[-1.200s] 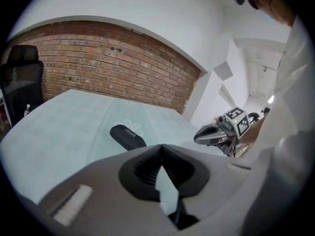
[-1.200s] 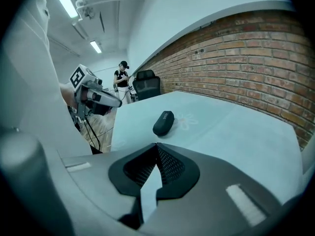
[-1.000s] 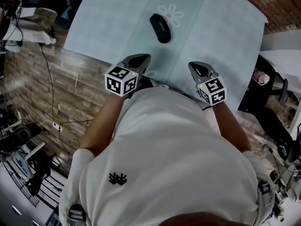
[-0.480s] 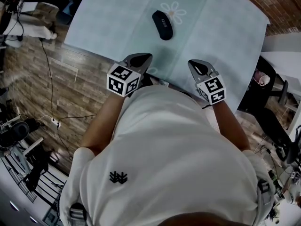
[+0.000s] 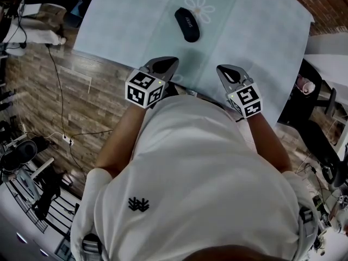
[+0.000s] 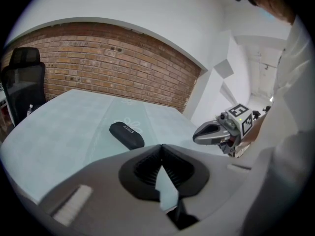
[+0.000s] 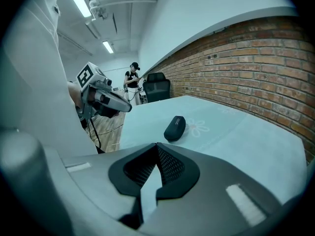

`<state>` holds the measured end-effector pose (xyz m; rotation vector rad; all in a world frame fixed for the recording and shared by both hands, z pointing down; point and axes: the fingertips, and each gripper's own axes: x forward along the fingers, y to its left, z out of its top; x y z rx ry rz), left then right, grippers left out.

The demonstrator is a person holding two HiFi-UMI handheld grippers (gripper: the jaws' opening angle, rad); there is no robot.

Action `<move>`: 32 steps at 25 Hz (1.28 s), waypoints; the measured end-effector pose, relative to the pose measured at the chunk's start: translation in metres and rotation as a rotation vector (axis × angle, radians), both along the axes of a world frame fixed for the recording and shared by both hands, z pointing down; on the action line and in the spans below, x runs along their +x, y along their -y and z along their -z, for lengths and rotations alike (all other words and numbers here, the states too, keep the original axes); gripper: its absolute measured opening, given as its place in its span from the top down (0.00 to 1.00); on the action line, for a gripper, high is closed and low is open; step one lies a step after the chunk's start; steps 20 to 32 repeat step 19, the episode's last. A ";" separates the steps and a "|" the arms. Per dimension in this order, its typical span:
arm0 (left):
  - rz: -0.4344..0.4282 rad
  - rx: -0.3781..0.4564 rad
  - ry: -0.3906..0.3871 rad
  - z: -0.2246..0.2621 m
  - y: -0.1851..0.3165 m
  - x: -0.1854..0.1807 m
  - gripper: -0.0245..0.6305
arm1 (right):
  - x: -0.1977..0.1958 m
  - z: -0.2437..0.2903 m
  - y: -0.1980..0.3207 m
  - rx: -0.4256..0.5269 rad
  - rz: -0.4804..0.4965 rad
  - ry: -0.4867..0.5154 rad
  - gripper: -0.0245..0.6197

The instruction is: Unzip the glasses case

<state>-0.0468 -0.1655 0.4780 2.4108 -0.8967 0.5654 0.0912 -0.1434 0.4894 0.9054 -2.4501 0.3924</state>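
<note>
A black zipped glasses case (image 5: pixel 187 24) lies on the pale blue tablecloth (image 5: pixel 255 42), beside a printed daisy, far from me. It also shows in the left gripper view as the case (image 6: pixel 126 134) and in the right gripper view as the case (image 7: pixel 174 128). My left gripper (image 5: pixel 164 66) and right gripper (image 5: pixel 227 73) hover over the near table edge, well short of the case. Both are shut with nothing between the jaws. In the left gripper view the left gripper (image 6: pixel 161 148) points at the case, and the right gripper (image 6: pixel 215 132) shows at its right.
A red brick wall (image 6: pixel 118 63) runs behind the table. A black office chair (image 6: pixel 22 77) stands at the far left corner. Cables (image 5: pixel 57 91) trail over the wood floor left of the table. A person (image 7: pixel 132 80) stands far off in the room.
Both grippers have edged slightly forward over the table edge. The case has not moved.
</note>
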 end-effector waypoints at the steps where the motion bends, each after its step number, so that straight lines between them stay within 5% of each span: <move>1: -0.001 -0.001 0.000 0.000 0.000 0.001 0.88 | 0.000 0.000 0.000 0.000 0.000 0.001 0.96; 32: -0.007 -0.022 -0.006 -0.008 0.017 0.005 0.88 | 0.000 -0.010 0.009 -0.010 0.007 -0.028 0.96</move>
